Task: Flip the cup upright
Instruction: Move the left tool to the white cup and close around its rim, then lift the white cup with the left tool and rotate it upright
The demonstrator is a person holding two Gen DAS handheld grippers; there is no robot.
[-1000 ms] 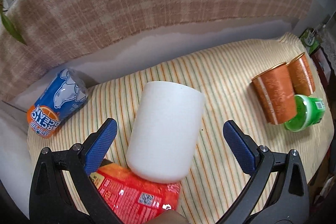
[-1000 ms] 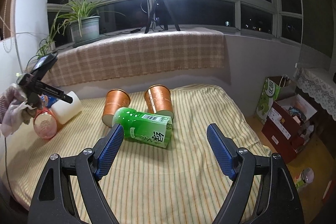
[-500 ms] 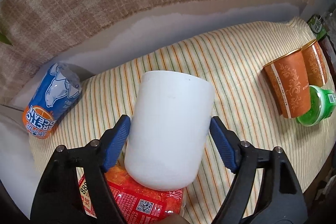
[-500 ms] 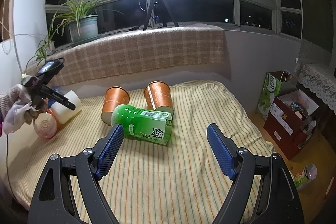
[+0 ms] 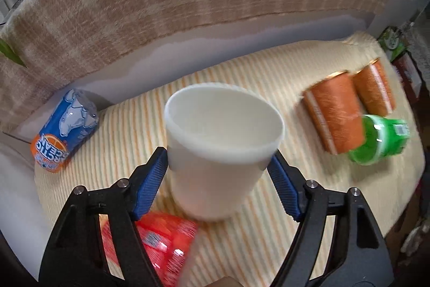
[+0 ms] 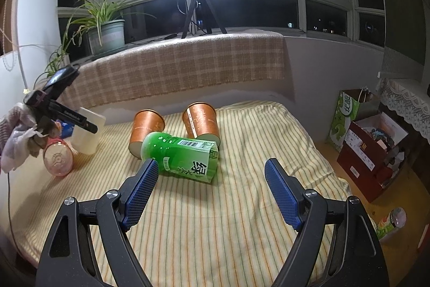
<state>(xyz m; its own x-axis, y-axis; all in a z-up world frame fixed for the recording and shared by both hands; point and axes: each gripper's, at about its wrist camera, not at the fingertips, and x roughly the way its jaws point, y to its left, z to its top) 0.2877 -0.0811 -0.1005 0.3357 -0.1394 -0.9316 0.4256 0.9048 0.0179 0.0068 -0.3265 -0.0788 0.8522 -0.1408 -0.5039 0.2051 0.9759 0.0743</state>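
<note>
A plain white cup (image 5: 219, 149) is held between the blue pads of my left gripper (image 5: 219, 179), tilted so its open mouth faces up and away. It hangs just above the striped cloth (image 5: 268, 233). The cup also shows in the right wrist view (image 6: 87, 135) at the far left, standing nearly upright in the left gripper (image 6: 67, 116). My right gripper (image 6: 208, 192) is open and empty, above the cloth in front of a green bottle (image 6: 182, 160).
A red packet (image 5: 158, 241) lies just under the cup. A blue and orange can (image 5: 64, 131) lies at the left. Two orange cups (image 5: 338, 114) and the green bottle (image 5: 381, 141) lie at the right. A boxy clutter (image 6: 373, 141) stands off the right edge.
My left gripper closed on the white cup and turned it from lying on its side toward upright, its mouth now showing. The right gripper has hardly moved.
</note>
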